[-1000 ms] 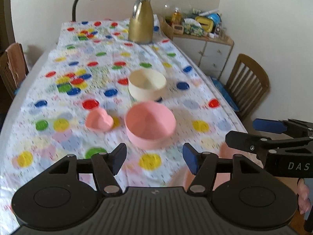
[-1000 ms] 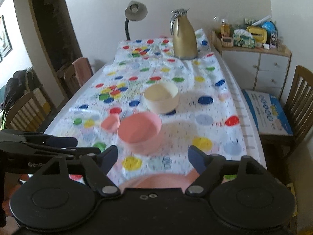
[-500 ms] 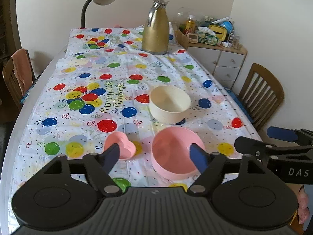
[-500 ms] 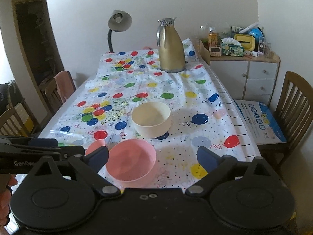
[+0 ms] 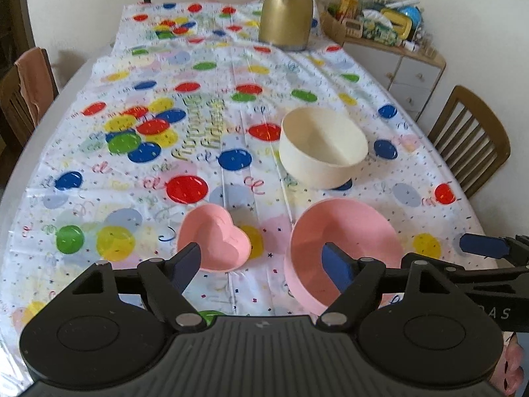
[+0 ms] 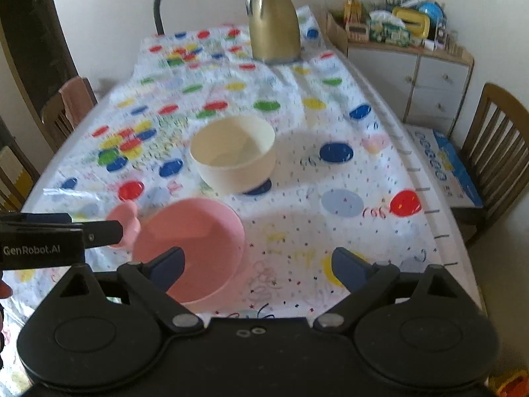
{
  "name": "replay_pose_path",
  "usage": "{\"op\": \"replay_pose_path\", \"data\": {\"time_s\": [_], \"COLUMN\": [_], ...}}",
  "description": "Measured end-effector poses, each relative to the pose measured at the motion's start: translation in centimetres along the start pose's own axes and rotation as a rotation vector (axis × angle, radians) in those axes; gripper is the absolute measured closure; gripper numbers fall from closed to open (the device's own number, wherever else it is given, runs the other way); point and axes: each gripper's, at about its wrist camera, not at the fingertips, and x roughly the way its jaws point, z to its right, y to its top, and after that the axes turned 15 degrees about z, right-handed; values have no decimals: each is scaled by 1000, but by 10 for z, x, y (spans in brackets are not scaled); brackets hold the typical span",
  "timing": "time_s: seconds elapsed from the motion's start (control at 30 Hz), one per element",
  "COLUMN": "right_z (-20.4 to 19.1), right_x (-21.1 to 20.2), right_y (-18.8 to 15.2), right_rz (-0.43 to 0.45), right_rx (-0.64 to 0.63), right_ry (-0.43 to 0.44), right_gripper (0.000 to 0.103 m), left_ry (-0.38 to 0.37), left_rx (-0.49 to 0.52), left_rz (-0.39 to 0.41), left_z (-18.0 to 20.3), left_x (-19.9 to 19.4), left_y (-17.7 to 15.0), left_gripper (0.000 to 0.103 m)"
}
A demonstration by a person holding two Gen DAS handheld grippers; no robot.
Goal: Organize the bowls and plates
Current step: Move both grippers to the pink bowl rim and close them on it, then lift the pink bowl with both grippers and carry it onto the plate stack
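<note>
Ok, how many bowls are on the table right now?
3. The cream bowl sits farthest out, the round pink bowl is nearest on the right, and the small heart-shaped pink bowl is to its left. The gripper bodies hide the table's near edge, so more could be there.

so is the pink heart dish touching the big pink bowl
Apart. The left wrist view shows a strip of patterned tablecloth between the heart dish and the pink bowl, so their rims don't meet.
</note>
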Motion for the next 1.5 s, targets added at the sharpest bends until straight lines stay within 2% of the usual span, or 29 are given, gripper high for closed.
{"op": "replay_pose_path", "data": {"time_s": [0.23, 0.47, 0.53, 0.63, 0.7, 0.77, 0.93, 1.1, 1.5], "right_z": [4, 4, 4, 2, 1, 1, -2, -6, -11], "right_x": [25, 38, 40, 43, 44, 45, 47, 46, 21], "right_y": [-4, -4, -4, -3, -3, -2, -2, -3, 0], "right_rz": [-65, -97, -101, -101, -103, -104, -121, -126, -115], "right_rx": [24, 32, 35, 39, 46, 50, 62, 51, 51], "right_ry": [-3, 16, 24, 30, 35, 38, 47, 36, 60], "right_gripper": [24, 48, 59, 67, 71, 75, 93, 95, 96], "left_ry": [-20, -27, -36, -47, -58, -65, -59, -43, -24], "left_rx": [26, 21, 15, -8, -25, -34, -44, -42, -62], "left_rz": [-51, -59, -61, -73, -82, -89, -89, -97, -87], "left_z": [7, 13, 15, 16, 17, 19, 22, 23, 21], "left_x": [23, 32, 34, 36, 38, 39, 38, 37, 4], "left_y": [-10, -13, -12, -11, -11, -11, -11, -11, -11], "left_gripper": [23, 25, 34, 44, 58, 67, 76, 84, 84]}}
